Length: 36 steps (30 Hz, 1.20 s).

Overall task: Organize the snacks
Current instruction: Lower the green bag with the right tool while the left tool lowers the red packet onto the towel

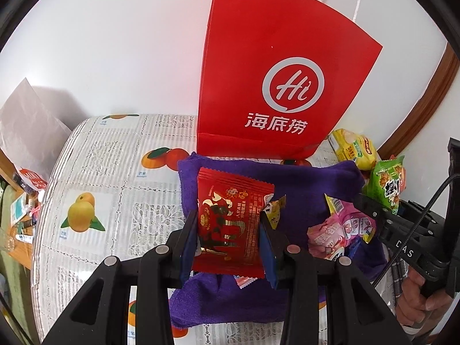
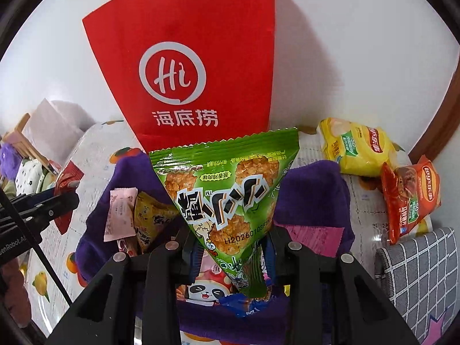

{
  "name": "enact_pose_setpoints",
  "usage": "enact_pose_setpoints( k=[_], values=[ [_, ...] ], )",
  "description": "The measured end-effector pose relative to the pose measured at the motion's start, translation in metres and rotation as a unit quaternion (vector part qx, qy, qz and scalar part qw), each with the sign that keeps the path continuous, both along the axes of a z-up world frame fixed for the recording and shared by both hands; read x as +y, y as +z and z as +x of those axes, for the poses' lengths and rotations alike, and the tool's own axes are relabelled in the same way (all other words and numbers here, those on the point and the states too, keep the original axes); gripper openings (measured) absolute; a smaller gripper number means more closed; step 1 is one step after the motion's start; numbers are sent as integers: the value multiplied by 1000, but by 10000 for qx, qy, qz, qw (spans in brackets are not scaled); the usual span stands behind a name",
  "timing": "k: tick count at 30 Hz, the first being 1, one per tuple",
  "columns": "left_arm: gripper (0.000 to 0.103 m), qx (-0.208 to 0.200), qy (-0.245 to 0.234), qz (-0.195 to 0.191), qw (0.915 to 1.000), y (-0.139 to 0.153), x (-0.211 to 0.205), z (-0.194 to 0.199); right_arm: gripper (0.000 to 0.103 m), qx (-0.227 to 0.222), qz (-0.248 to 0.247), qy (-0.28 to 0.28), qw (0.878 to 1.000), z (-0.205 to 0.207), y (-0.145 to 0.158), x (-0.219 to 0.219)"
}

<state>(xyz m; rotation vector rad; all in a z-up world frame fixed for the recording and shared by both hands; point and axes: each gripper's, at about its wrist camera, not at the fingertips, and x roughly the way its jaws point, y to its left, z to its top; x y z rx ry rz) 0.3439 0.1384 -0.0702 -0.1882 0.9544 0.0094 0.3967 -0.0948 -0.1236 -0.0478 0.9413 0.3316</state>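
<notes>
Holding one snack in each hand, both below the red bag (image 1: 276,66).
Left view: left gripper (image 1: 230,247) jaws squeeze the red packet (image 1: 233,218) over the purple cloth (image 1: 313,184). Right view: right gripper (image 2: 230,247) jaws pinch the green packet (image 2: 227,189), its wide end toward the bag.

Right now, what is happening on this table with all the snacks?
A person is sorting snacks with a handheld gripper in each hand. The left gripper is shut on a red snack packet, and the right gripper is shut on a green triangular snack bag. Both hover over a purple cloth where several small packets lie. A red paper bag stands upright behind it. Two chip bags, yellow and orange-red, lie at the right.
</notes>
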Motion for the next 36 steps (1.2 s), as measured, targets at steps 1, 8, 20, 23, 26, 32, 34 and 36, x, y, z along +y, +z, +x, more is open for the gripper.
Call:
enact_pose_setpoints(
  k=[1, 8, 20, 23, 26, 32, 34, 36],
  values=[
    [37, 6, -6, -7, 10000, 0, -1, 0, 35, 18, 11, 5, 10000, 1, 0, -1],
    [37, -23, -75, 27, 10000, 2, -9, -3, 35, 119, 15, -174, 9998, 9, -3, -12],
    [37, -52, -108, 78, 9999, 4, -13, -5, 35, 281, -128, -152, 9994, 13, -12, -10],
    [37, -42, -121, 85, 9999, 3, -14, -5, 35, 365, -138, -124, 9992, 14, -15, -9],
    [37, -38, -114, 85, 9999, 3, -14, -5, 35, 399, -170, -101, 9990, 13, -17, -7],
    [37, -59, -80, 57, 9999, 5, -12, -5, 35, 489, -233, -66, 9985, 14, -23, -2],
    [37, -65, -64, 44, 9999, 6, -11, -6, 35, 502, -219, -52, 9985, 14, -24, -1],
    [37, -66, -49, 44, 10000, 6, -11, -6, 35, 562, -157, 8, 9983, 13, -26, 0]
  ],
)
